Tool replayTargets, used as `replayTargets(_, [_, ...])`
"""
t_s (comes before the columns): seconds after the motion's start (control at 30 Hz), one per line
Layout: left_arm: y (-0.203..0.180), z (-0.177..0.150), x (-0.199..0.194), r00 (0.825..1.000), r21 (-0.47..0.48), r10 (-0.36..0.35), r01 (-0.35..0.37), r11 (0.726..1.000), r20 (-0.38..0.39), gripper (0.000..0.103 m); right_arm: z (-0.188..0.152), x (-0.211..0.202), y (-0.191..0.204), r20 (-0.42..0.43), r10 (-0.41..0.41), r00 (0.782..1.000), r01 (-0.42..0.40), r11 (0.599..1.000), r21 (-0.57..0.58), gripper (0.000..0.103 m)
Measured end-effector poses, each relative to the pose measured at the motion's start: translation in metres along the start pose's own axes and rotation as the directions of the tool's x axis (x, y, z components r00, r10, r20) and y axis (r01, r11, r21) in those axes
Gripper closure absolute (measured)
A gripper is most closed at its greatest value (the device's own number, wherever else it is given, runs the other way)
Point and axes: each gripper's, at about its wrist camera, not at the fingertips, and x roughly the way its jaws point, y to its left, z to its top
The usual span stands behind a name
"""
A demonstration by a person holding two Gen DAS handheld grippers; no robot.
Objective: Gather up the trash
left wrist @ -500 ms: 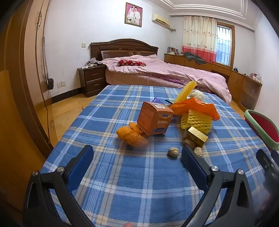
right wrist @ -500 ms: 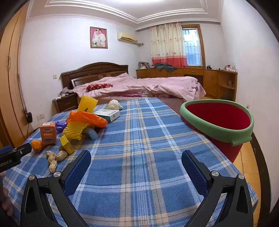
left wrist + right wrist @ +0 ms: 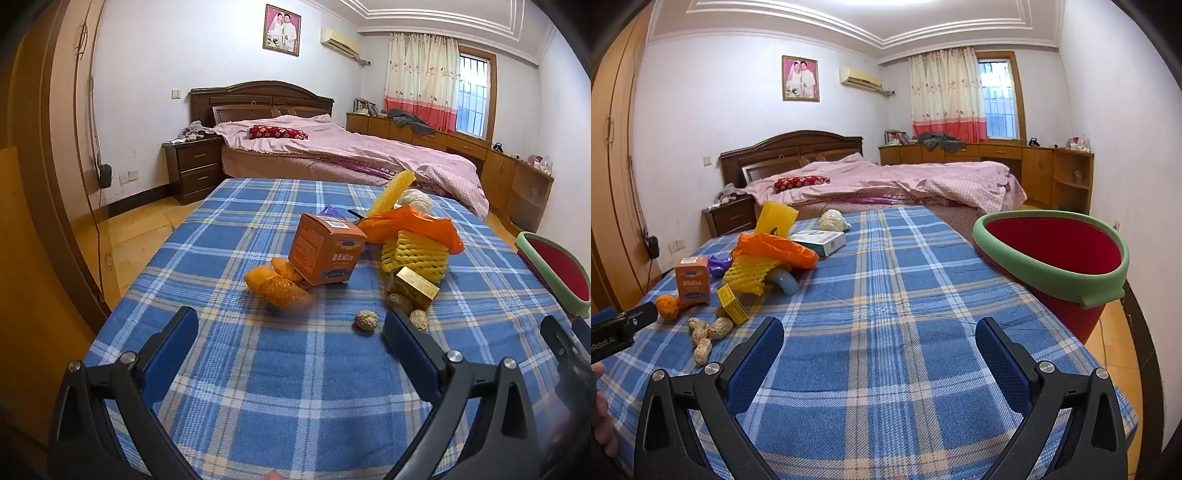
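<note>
The left claw [image 3: 290,326] hung over the blue plaid cloth [image 3: 295,387] with its jaws spread wide and nothing between them. Just ahead of it lay the trash: orange peel [image 3: 277,288], an orange box [image 3: 325,251] behind that, and peanuts [image 3: 365,319] by its right finger. Beyond those sat yellow foam netting [image 3: 415,254] and an orange bag [image 3: 410,225]. The right claw [image 3: 879,332] was equally wide and empty; the red bin [image 3: 1052,247] stood ahead to its right, the trash to its left
</note>
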Motion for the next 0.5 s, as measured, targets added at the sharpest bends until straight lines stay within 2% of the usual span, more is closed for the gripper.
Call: replayTargets(0.5, [-0.0036, -0.0024, 0.001, 1.0, -0.004, -0.003, 0.003, 1.0, -0.002, 0.003, 0.0, 0.0006, 0.0008, -0.002, -0.001, 1.0, 0.001, 1.0, -0.001, 0.0])
